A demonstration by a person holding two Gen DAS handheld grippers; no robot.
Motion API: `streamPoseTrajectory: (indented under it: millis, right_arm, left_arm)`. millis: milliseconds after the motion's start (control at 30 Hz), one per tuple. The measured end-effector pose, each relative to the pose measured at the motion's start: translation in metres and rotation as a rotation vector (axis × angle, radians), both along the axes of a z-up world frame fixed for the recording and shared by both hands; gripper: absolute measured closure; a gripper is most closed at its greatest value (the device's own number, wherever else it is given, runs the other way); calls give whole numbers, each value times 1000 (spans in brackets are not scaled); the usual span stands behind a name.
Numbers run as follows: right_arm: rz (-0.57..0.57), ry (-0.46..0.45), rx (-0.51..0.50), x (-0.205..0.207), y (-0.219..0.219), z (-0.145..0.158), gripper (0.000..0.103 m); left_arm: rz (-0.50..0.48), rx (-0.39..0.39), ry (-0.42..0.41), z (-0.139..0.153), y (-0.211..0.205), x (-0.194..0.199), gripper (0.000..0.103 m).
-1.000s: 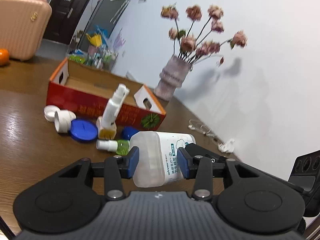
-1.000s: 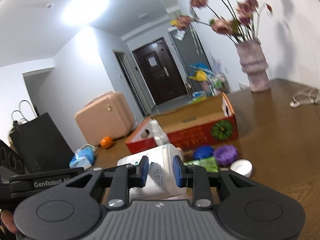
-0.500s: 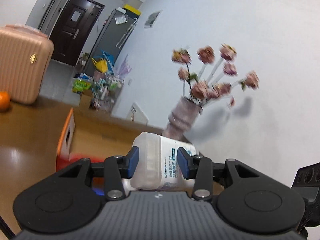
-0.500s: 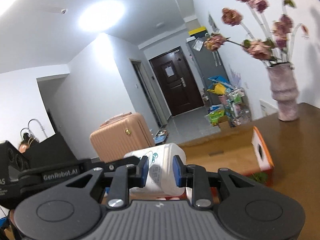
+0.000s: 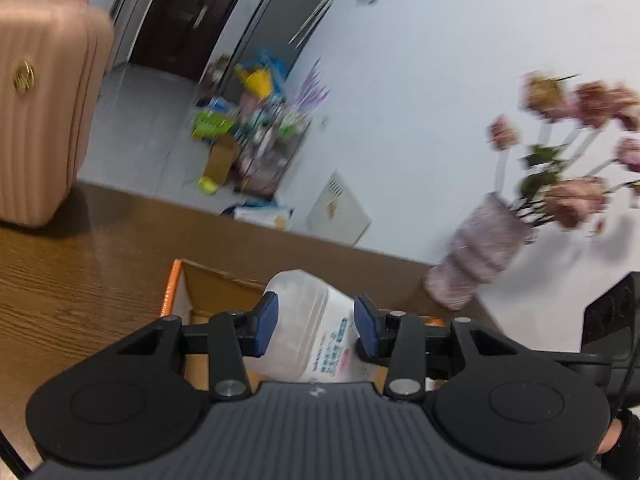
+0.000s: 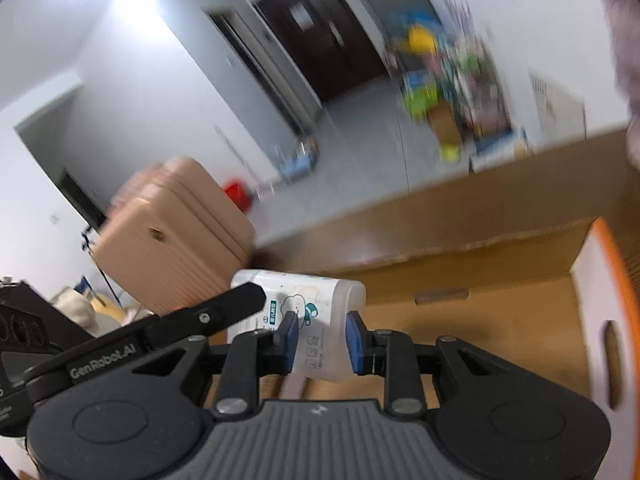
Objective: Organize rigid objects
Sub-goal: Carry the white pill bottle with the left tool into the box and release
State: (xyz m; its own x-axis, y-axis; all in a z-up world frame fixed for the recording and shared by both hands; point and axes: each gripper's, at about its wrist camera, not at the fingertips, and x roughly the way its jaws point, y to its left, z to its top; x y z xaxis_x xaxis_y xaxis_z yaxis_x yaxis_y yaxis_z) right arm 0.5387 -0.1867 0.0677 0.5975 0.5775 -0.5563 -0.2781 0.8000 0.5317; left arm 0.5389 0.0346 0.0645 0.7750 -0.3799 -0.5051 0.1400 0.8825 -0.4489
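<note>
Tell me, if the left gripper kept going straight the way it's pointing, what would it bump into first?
Probably the cardboard box. The left gripper already holds the white bottle, pointing down over the open box, so the bottle would likely meet the box's inside first. Depth is hard to judge here.

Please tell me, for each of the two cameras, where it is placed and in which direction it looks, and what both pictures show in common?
Left wrist: sits on the left tool, looks forward and slightly down over the cardboard box toward the vase; a dark sleeve shows at lower right.
Right wrist: sits on the right tool, looks over the box toward the suitcase and door; the left tool crosses its left side.
Shared: the white bottle, gripped by both tools; box, suitcase.
</note>
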Motion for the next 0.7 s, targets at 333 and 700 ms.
streamPoseTrajectory:
  millis: [333,700]
  right_arm:
    - [27,197,-40,80,34,-80,81]
    - [-10,97,-199,59,6,-48,78]
  left_arm:
    - [65,101,157,-54,12,61,59]
    - [1,261,121,-16,9,23,33]
